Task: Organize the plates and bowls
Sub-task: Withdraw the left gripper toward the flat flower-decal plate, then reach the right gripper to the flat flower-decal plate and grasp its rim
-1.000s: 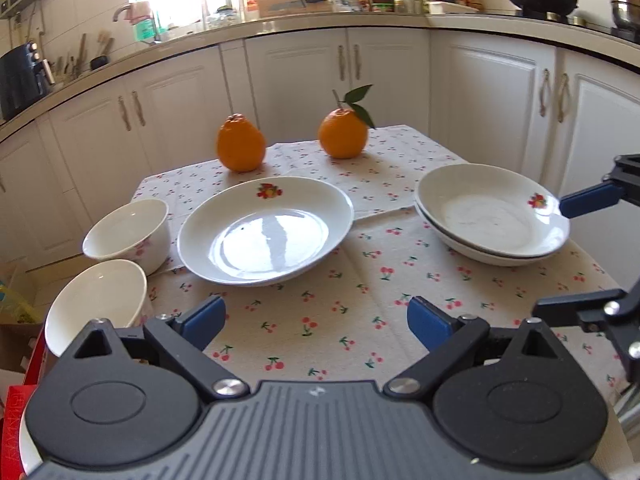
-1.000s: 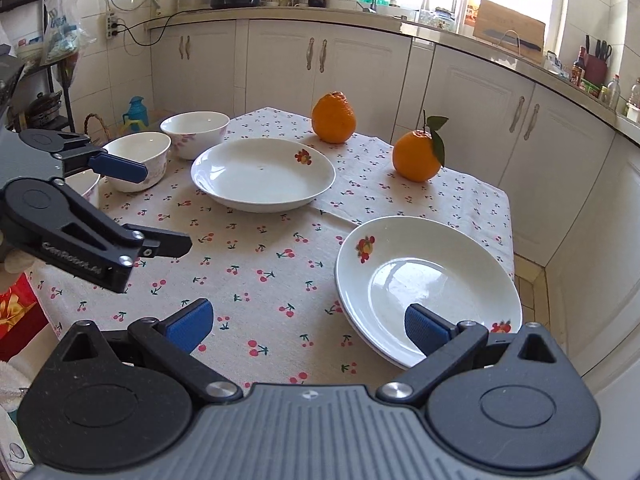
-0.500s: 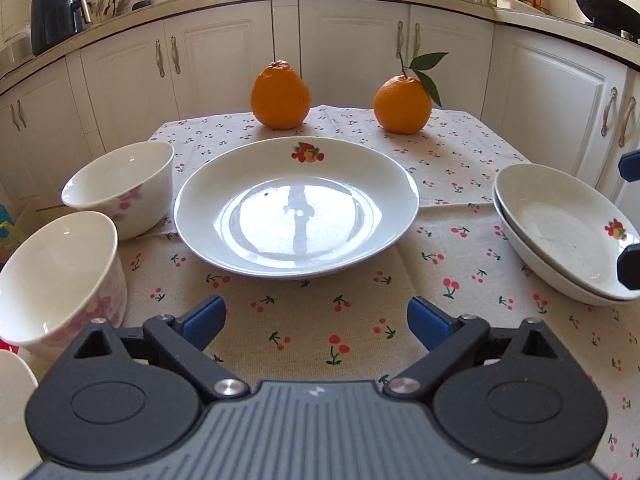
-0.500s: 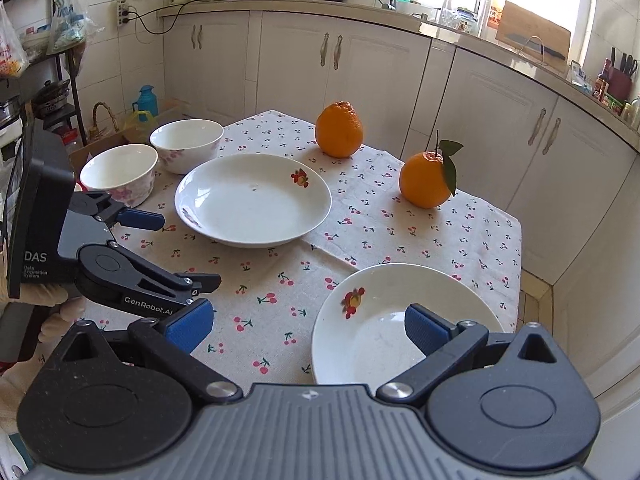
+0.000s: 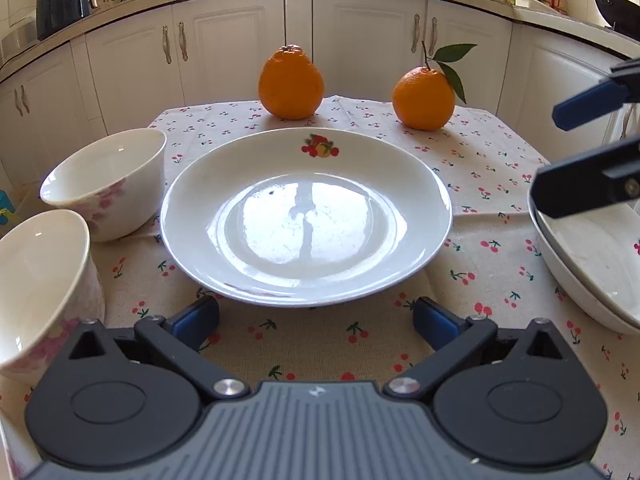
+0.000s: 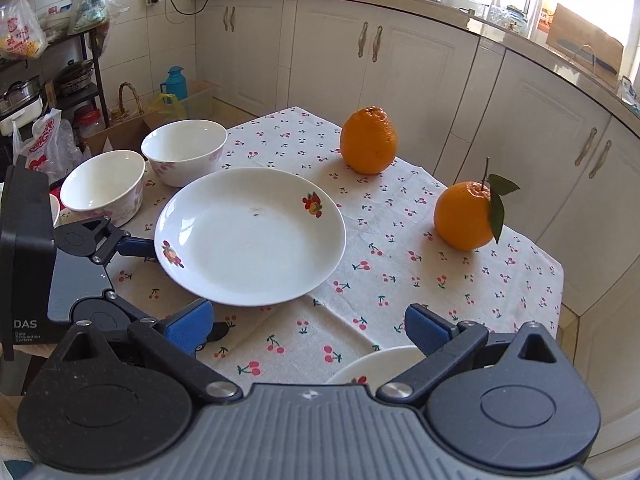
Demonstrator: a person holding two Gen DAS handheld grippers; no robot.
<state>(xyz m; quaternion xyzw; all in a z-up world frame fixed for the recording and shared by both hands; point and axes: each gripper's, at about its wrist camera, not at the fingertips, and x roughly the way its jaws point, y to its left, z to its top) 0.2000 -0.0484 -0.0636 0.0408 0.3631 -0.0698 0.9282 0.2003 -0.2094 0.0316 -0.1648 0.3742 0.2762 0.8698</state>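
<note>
Plates and bowls on the cherry-print desk

Bowls sit at the left of the left wrist view: a white ceramic bowl with pink flowers (image 5: 40, 288) at the lower left edge, and a second white flowered bowl (image 5: 108, 182) just behind it. At centre lies the wide white plate with a fruit motif (image 5: 306, 216), resting on the cherry-print cloth of the desk (image 5: 480, 152). The left hand-held gripper (image 5: 316, 316) fills the bottom of the frame; its blue-padded jaws have just been opening and stand spread wide at the plate's near rim, with only cloth between them. Behind the plate, a knobbly orange (image 5: 291, 82) stands at upper centre and a leafed orange (image 5: 423, 98) to its right. At the right edge, two stacked white plates (image 5: 592, 272) lie partly under the right hand-held gripper (image 5: 568, 152). In the right wrist view that gripper (image 6: 308, 326) is also spread, holding nothing, above the cloth, the stack's rim showing just under it at the bottom of the frame.
</note>
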